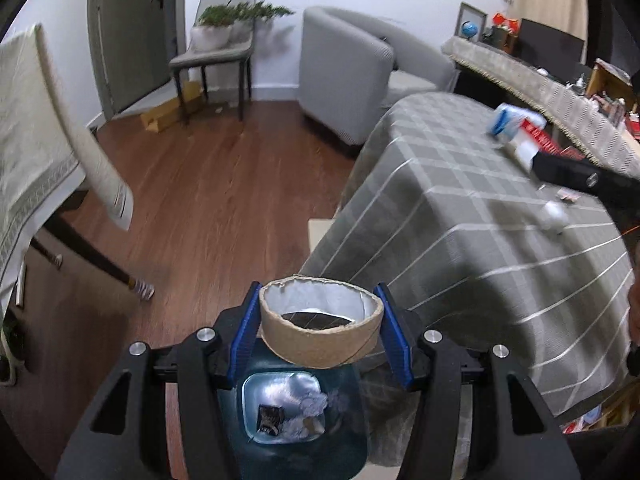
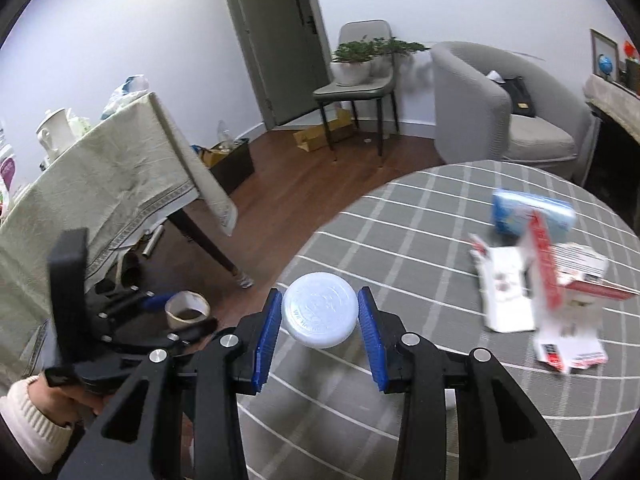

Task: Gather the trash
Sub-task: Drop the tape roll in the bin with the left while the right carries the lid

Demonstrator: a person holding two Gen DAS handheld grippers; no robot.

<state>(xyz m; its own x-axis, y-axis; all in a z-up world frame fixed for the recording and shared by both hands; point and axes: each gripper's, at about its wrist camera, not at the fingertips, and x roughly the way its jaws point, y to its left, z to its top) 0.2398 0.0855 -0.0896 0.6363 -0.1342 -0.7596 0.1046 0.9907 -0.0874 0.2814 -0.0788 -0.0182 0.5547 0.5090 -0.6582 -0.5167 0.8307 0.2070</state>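
Gripping a cardboard tape ring [image 1: 320, 334] over the bin [image 1: 292, 412], left gripper [image 1: 320, 330] — right gripper [image 2: 319, 320] apparently clamps a white lid [image 2: 319, 315].

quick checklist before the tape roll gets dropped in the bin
1. Left hand-held gripper clamps the empty tape roll: ok.
2. Roll sits over the bin opening: ok, seen directly below in the left wrist view.
3. Bin has room: ok, only some crumpled scraps at the bottom.
4. Right hand-held gripper holds the white lid: ok.
5. Table cleared: not ok, cartons and a blue pack remain.
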